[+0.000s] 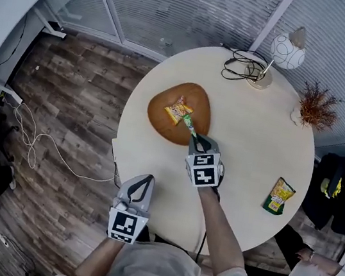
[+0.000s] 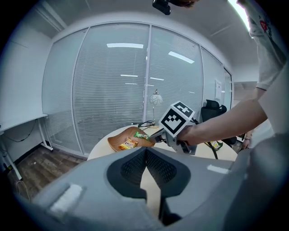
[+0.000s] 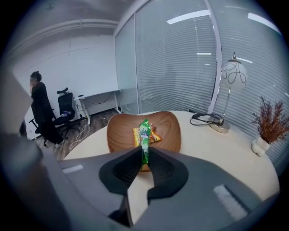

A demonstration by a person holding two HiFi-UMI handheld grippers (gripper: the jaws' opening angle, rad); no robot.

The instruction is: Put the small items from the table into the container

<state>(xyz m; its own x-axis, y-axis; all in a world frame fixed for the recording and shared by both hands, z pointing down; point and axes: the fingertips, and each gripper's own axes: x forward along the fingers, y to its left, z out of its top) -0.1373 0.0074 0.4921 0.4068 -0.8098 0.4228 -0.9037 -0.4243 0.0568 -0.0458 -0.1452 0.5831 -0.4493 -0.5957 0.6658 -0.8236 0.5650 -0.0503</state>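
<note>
A wooden tray (image 1: 162,121) lies on the round table (image 1: 249,146) with an orange snack packet (image 1: 177,109) inside it. My right gripper (image 1: 194,136) is shut on a slim green packet (image 1: 189,124), which hangs over the tray's near rim. In the right gripper view the green packet (image 3: 144,135) sticks up between the jaws, in front of the tray (image 3: 169,128) and the orange packet (image 3: 155,134). My left gripper (image 1: 140,189) hovers at the table's near edge, shut and empty (image 2: 146,152). A green-yellow packet (image 1: 279,195) lies at the table's right.
A white globe lamp (image 1: 286,50), a coiled black cable (image 1: 242,66) and a small vase of dried twigs (image 1: 316,107) stand at the table's far side. Wood floor with cables lies to the left. A person stands far off (image 3: 40,106) by office chairs.
</note>
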